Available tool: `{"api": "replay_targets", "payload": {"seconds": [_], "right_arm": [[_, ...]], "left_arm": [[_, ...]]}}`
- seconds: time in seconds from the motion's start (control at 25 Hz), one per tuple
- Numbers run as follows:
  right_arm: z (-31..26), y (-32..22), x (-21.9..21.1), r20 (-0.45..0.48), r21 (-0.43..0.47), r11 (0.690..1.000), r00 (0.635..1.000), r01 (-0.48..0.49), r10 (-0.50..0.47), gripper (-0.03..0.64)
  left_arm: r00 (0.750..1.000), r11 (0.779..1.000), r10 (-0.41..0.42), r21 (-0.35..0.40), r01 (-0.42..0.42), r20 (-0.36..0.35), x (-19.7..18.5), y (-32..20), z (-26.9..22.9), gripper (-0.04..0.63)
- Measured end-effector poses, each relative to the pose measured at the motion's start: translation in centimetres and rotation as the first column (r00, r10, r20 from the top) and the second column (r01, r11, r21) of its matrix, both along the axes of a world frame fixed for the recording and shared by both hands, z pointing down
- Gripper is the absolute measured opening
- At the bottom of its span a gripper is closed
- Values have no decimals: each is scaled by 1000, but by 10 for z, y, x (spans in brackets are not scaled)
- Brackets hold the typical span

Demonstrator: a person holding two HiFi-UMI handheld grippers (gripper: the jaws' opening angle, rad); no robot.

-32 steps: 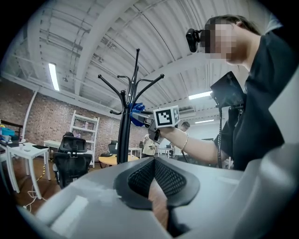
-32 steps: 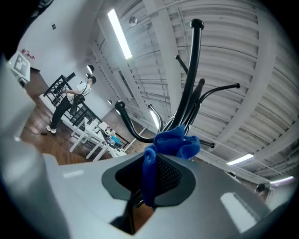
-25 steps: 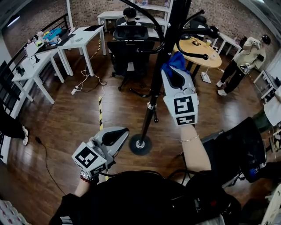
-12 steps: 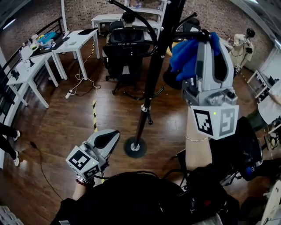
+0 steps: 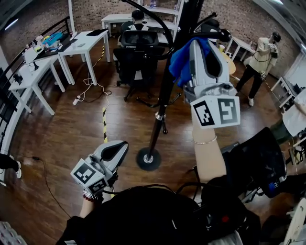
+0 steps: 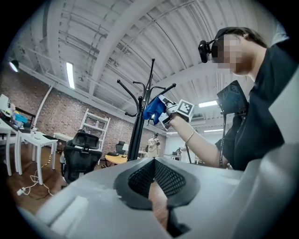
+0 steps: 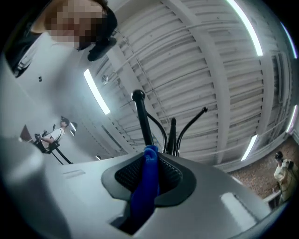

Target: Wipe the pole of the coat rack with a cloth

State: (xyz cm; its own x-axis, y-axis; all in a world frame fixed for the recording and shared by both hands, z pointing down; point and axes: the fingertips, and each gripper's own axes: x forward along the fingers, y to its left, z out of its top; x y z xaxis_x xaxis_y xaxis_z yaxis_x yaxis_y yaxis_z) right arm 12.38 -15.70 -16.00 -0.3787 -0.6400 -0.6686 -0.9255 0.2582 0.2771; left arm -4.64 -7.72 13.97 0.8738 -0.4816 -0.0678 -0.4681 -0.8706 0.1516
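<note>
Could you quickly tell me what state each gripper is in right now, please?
Left gripper: closed, nothing between its jaws.
Right gripper: closed on the blue cloth.

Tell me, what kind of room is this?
Probably an office or lab in a converted industrial hall: white desks, an office chair, brick walls and a ribbed, vaulted ceiling.

Right tool (image 5: 195, 44) is up high, arm stretched, jaws pinching the cloth (image 5: 179, 61); left tool (image 5: 123, 143) sits low, jaws together.
</note>
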Motion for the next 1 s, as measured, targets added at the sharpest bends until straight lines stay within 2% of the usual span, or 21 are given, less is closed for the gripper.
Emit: {"api": "replay_targets", "payload": {"seconds": [0.28, 0.44, 0.52, 0.6, 0.68, 0.76, 0.8, 1.0], "right_arm": [[46, -67, 10, -10, -210, 976, 998, -62, 61, 64], [80, -78, 8, -122, -311, 941, 987, -136, 103, 64], [87, -73, 14, -167, -330, 928, 978, -174, 124, 64], [71, -53, 34, -110, -297, 934, 979, -196, 170, 64], [33, -27, 66, 28, -220, 951, 973, -219, 230, 64], [-9, -11, 85, 133, -150, 965, 963, -215, 235, 64], [-26, -10, 87, 147, -132, 970, 964, -203, 222, 64], [-87, -43, 76, 106, -123, 978, 978, -168, 181, 64]], "left_arm": [[1000, 1000, -7, 16, 7, -20, -7, 3, -1, 7], [1000, 1000, -12, 9, 12, -24, -12, 4, 1, 6], [1000, 1000, -12, 8, 12, -25, -12, 3, 3, 6], [999, 1000, -6, 8, 6, -32, -11, 3, 2, 6], [999, 1000, 9, 10, -9, -39, -9, 3, 0, 6], [999, 999, 32, 20, -31, -35, -3, 5, -4, 7], [999, 999, 43, 28, -42, -32, 0, 7, -6, 6], [998, 996, 62, 62, -61, -9, 5, 16, -11, 6]]}}
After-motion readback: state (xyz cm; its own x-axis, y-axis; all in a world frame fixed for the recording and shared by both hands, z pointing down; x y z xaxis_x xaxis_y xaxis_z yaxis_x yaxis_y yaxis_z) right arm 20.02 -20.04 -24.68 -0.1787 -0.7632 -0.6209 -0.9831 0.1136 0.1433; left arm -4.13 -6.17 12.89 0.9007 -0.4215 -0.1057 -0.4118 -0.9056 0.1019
